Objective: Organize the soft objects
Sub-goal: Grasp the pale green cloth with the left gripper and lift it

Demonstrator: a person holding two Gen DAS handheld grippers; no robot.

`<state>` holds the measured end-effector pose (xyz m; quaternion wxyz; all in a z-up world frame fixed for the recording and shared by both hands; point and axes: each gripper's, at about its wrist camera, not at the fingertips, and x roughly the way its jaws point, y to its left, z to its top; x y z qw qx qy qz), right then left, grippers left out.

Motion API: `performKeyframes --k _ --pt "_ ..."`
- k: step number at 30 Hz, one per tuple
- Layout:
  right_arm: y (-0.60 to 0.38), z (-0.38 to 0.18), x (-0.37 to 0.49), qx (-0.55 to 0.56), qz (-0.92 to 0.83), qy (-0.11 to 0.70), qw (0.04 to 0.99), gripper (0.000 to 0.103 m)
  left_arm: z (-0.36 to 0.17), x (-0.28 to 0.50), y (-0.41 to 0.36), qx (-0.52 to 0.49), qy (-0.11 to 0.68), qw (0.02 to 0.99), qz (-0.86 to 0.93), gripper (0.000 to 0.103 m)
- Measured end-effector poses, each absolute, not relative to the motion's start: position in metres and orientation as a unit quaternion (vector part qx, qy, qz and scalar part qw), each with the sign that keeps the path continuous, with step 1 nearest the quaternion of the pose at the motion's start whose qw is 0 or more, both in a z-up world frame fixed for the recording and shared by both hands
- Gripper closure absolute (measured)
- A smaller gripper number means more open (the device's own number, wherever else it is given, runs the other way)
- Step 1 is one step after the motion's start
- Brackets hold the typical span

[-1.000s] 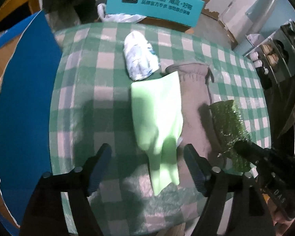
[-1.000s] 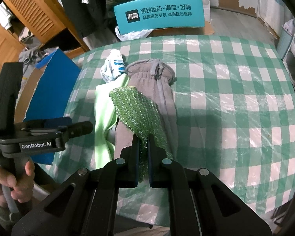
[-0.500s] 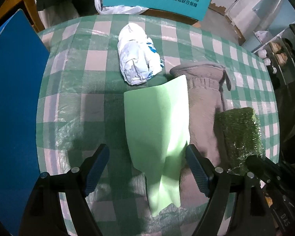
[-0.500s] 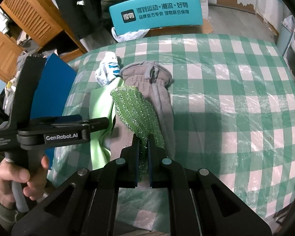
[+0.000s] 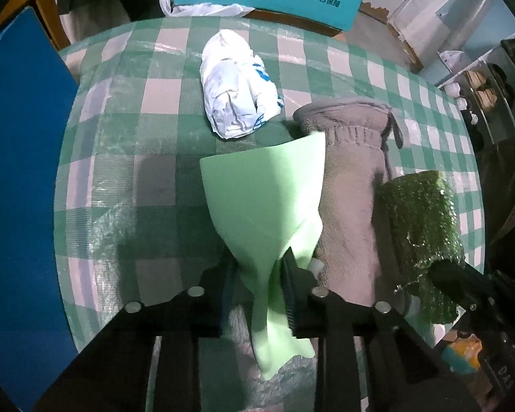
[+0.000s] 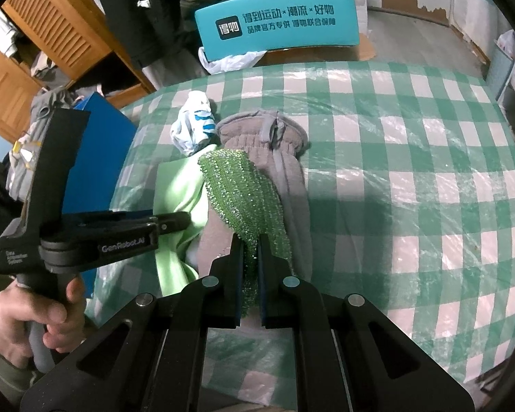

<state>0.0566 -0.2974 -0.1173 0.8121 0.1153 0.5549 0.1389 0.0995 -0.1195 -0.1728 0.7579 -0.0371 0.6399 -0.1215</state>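
My left gripper [image 5: 257,267] is pinched on the pale green cloth [image 5: 267,199] at lower centre of the left wrist view; the cloth is smooth, fanning wide above the jaws and trailing to a thin tail below. My right gripper [image 6: 250,247] is clamped on the glittery green scrubbing cloth [image 6: 238,192], knobbly and sparkling, draped over the grey knit glove [image 6: 278,158] at frame centre. A crumpled white and blue bag [image 5: 237,86] lies just above the pale cloth, on the green checked tablecloth [image 6: 412,158]. A teal box [image 6: 278,24] stands at top centre; its contents are hidden.
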Motion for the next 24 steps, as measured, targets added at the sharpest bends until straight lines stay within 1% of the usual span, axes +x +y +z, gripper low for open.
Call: performKeyframes --k 1,3,9,24 --pt "-0.297 -0.117 0.057 0.114 0.138 0.555 0.813 0.097 -0.171 0.099 -0.119 -0.036 0.639 0.759 -0.122 0.083" --pt "-0.296 -0.115 0.056 0.113 0.137 0.553 0.814 0.097 -0.167 0.097 -0.117 -0.034 0.636 0.761 -0.122 0.090" --pt "-0.292 -0.104 0.056 0.107 0.134 0.543 0.822 0.097 -0.151 0.092 -0.110 -0.033 0.622 0.772 -0.124 0.097" --pt "-0.275 -0.081 0.053 0.090 0.136 0.527 0.834 0.097 -0.104 0.074 -0.095 -0.011 0.578 0.807 -0.120 0.098"
